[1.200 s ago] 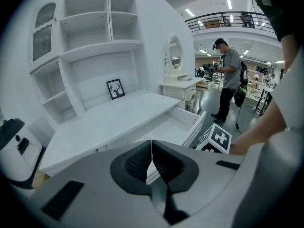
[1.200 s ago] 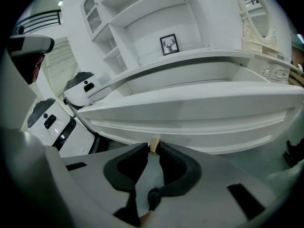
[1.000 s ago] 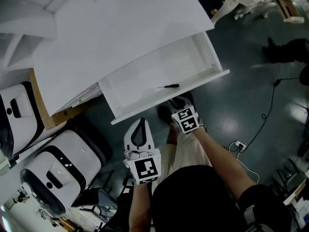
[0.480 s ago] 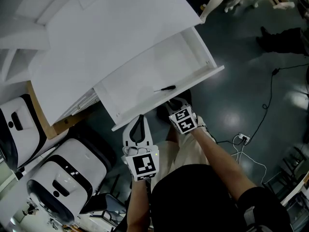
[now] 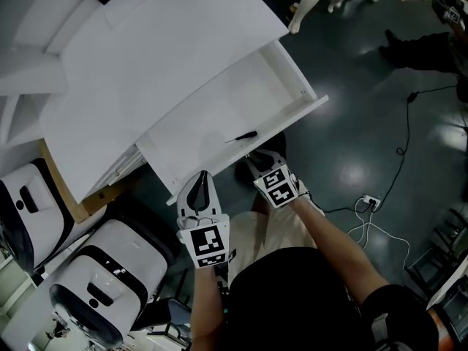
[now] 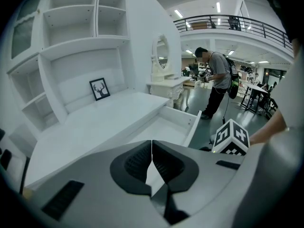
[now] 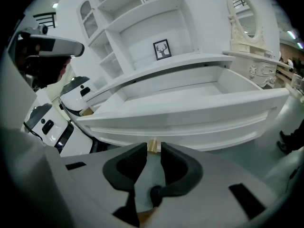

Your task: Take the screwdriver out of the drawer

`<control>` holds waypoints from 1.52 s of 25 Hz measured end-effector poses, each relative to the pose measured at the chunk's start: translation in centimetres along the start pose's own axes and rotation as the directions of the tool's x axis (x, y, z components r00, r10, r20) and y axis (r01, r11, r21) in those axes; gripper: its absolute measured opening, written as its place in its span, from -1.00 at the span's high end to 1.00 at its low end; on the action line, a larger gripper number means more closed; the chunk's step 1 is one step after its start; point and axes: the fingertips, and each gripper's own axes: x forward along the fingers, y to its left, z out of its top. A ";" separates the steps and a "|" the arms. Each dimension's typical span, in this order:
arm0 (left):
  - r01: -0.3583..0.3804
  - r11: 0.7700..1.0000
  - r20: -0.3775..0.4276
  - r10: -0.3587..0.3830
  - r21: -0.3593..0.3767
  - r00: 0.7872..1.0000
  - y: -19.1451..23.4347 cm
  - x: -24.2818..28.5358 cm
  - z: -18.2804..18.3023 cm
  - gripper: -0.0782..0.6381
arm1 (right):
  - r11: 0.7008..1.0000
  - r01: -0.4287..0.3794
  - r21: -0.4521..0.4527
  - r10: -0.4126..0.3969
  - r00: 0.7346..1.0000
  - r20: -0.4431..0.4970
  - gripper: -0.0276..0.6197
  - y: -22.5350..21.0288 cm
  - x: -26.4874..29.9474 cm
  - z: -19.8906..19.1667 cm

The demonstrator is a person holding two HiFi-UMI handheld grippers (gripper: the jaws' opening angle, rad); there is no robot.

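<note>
Drawer point(image 5: 219, 112) open, screwdriver point(image 5: 241, 136) inside, not yet grabbed; right gripper point(image 7: 153, 152) jaws just opening, slightly apart around the knob point(image 7: 152, 144); left gripper point(image 6: 152, 151) closed, empty.

The drawer point(image 5: 232, 102) and the counter point(image 5: 161, 57) are plain white. The screwdriver point(image 5: 245, 135) is black. The floor point(image 5: 351, 123) is dark grey-green, unpatterned.

Rig and clothing, as I see them
My left gripper point(image 5: 200, 177) and right gripper point(image 5: 259, 161) are white shells with dark grey pads point(image 6: 130, 163), each bearing a black-and-white marker cube point(image 5: 207, 244); I wear a black top point(image 5: 292, 298) and beige legwear point(image 5: 274, 229).
</note>
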 end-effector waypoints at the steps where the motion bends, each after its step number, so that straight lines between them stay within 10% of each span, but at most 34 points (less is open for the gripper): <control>1: 0.008 1.000 -0.002 -0.008 -0.005 1.000 0.0 0.3 0.1 0.71 | 1.000 0.002 0.005 -0.002 1.000 0.005 0.59 -0.2 -0.5 0.2; 19: 0.254 0.960 -0.094 -0.244 0.115 0.965 -2.1 9.1 0.2 0.71 | 1.000 0.006 0.024 -0.007 0.997 0.072 0.86 -2.6 -8.6 5.3; 38: 0.681 0.718 -0.282 -0.631 0.139 0.723 -7.0 17.2 -2.8 0.71 | 0.997 0.071 0.042 -0.074 0.993 0.089 0.86 -8.5 -13.8 8.2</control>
